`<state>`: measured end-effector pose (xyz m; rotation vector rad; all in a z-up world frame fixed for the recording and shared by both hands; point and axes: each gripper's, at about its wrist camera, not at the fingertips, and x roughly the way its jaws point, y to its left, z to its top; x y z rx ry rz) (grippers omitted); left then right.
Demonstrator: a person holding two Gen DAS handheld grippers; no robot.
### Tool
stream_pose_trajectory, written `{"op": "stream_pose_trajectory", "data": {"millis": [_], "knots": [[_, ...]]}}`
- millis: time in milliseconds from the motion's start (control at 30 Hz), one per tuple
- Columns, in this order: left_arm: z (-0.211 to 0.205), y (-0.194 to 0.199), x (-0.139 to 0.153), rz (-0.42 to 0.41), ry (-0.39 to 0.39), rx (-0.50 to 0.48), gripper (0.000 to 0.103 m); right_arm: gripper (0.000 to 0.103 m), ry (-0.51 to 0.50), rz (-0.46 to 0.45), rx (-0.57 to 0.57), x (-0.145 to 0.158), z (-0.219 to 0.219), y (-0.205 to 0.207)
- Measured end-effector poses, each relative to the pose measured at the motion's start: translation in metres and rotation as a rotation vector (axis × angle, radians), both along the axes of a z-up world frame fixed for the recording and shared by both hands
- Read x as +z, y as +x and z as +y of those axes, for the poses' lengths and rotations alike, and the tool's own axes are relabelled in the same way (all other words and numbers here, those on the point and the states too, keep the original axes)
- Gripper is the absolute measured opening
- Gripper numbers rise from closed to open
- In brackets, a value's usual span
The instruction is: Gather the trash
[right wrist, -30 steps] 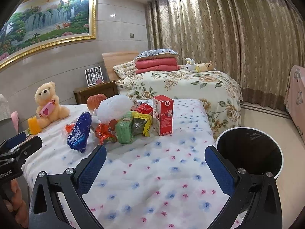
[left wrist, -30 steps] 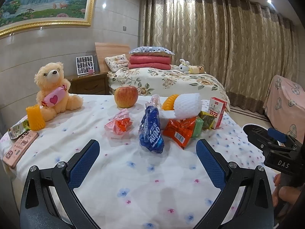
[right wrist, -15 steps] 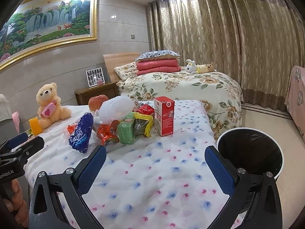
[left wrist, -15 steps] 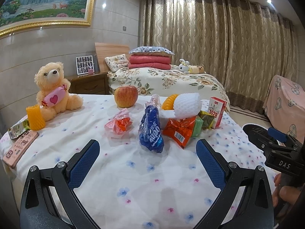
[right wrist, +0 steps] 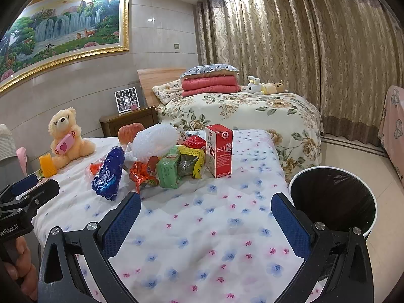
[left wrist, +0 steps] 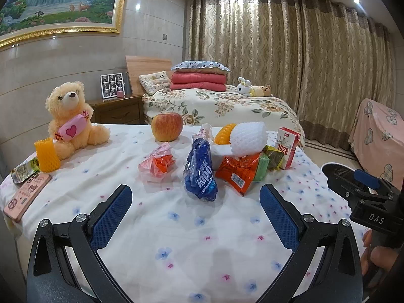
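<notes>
Nothing has moved in the last second. Both the left gripper (left wrist: 195,199) and right gripper (right wrist: 205,205) hover wide and empty, so the wrappers (left wrist: 200,170) remain uncollected.

Left gripper (left wrist: 195,202) jaws wide apart, empty; right gripper (right wrist: 205,208) likewise, both hand-held, pointing forward

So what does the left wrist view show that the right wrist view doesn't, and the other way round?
Only the left wrist view shows the pink phone and the snack packet at the bed's edge. Only the right wrist view shows the whole bin with its black liner, on the floor beside the bed. Both share the blue wrapper, white foam net, red carton, apple and teddy bear.
</notes>
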<state>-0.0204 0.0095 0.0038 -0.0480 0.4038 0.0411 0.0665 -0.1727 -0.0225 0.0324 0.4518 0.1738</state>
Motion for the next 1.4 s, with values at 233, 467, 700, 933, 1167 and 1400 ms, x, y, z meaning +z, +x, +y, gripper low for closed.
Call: {"op": "stream_pose_trajectory", "data": {"millis": [233,467,700,933,1167,1400], "knots": [[0.000,0.000,0.000,0.002,0.000,0.000,0.103,0.103,0.002,0.007,0.006,0.000,0.000,0.001],[0.000,0.000,-0.001,0.003,0.000,0.000,0.103,0.103,0.003,0.008,0.009,0.000,0.000,0.001],[0.000,0.001,-0.001,0.008,-0.001,-0.001,0.103,0.103,0.004,0.014,0.016,-0.001,0.001,0.001],[0.002,0.004,-0.004,0.020,-0.006,-0.005,0.103,0.103,0.007,0.032,0.019,-0.002,0.002,0.004],[0.007,0.011,-0.009,0.046,-0.018,-0.002,0.103,0.103,0.013,0.080,0.019,-0.005,0.004,0.015],[0.017,0.026,-0.016,0.103,-0.033,0.010,0.100,0.102,0.037,0.129,0.027,-0.008,0.006,0.028]]}}
